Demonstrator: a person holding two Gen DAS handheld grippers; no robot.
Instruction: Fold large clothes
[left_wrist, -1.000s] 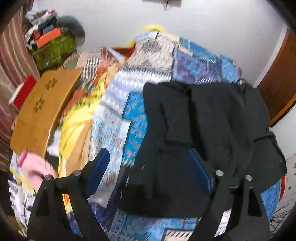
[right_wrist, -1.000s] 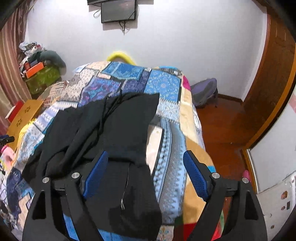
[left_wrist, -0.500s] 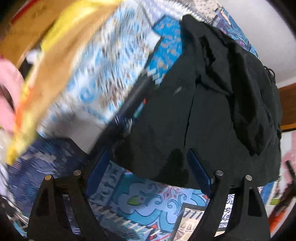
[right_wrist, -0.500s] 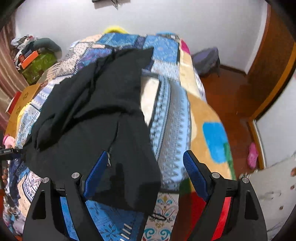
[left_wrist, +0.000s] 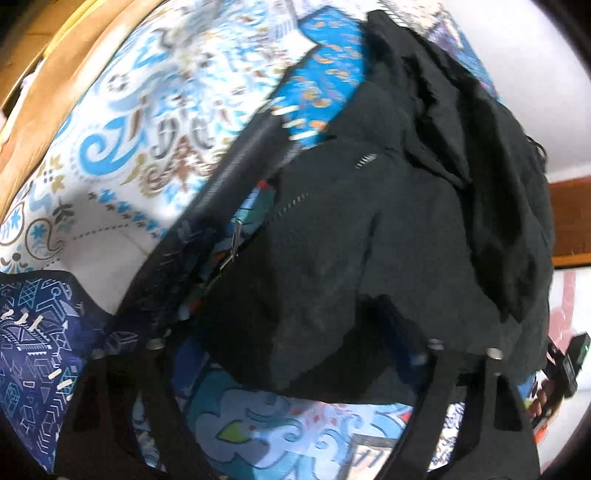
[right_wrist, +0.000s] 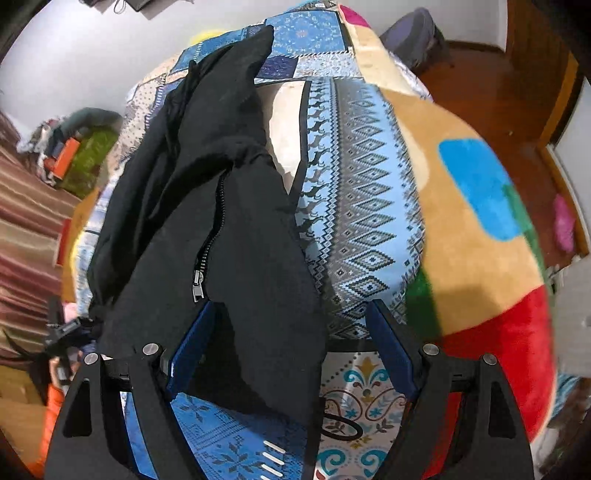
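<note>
Near the front edge of the patchwork bed cover (left_wrist: 140, 122), the left gripper (left_wrist: 295, 354) stood open around the black jacket (left_wrist: 369, 240) hem. Further right, the right gripper (right_wrist: 288, 347) was open too, astride the zipper (right_wrist: 199, 288) side. Both should probably close on one layer only, at the same height.

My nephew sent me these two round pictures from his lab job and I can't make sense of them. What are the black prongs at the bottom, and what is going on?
Each picture comes from a wide-angle camera on a hand-held gripper; there is no robot arm. The prongs are the gripper's two fingers. One view shows the left gripper, the other the right gripper. Both are open, holding nothing. A black jacket with a zipper lies crumpled on a patchwork bedspread. Its near edge sits between each gripper's fingers, so a grab looks likely next.
</note>
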